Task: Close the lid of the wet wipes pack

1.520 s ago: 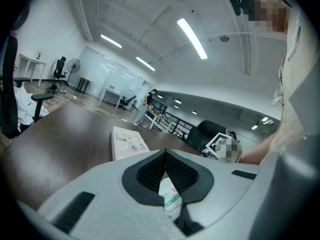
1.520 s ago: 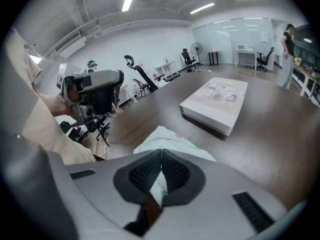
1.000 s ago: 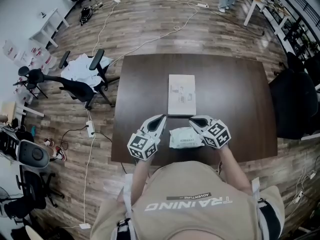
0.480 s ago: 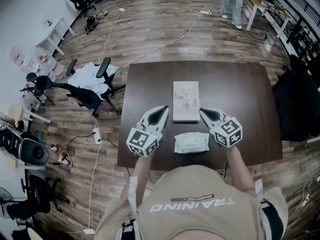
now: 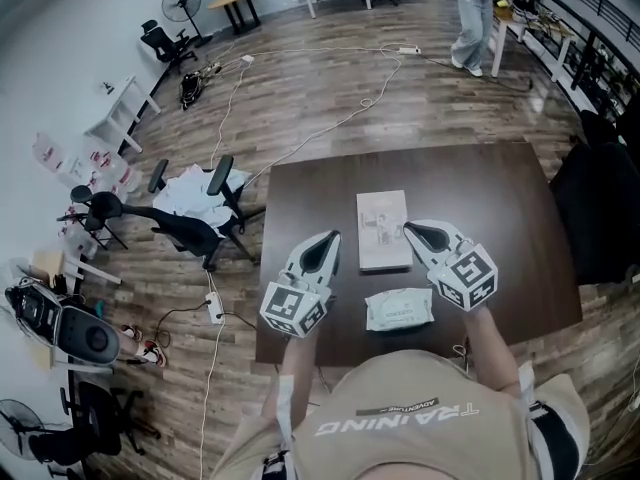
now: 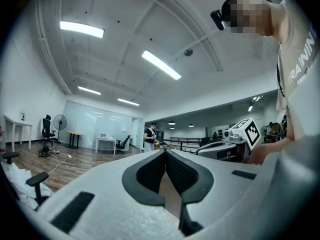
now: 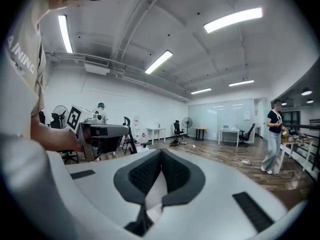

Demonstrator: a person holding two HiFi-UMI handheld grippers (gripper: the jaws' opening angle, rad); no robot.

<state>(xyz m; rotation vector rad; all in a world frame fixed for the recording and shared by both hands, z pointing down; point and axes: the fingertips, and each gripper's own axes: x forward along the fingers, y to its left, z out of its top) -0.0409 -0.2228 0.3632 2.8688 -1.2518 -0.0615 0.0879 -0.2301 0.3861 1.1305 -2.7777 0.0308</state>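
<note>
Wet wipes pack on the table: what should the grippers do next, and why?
Probably just draw both grippers away and stop. The wet wipes pack lies flat on the table, no flap seen sticking up, though it is small in the head view. The left gripper and right gripper are shut, empty and off it.

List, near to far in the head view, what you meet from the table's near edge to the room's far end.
White soft wet wipes pack → flat pale rectangular box → standing person in pale trousers. Both grippers overlap these, so they are left out.
</note>
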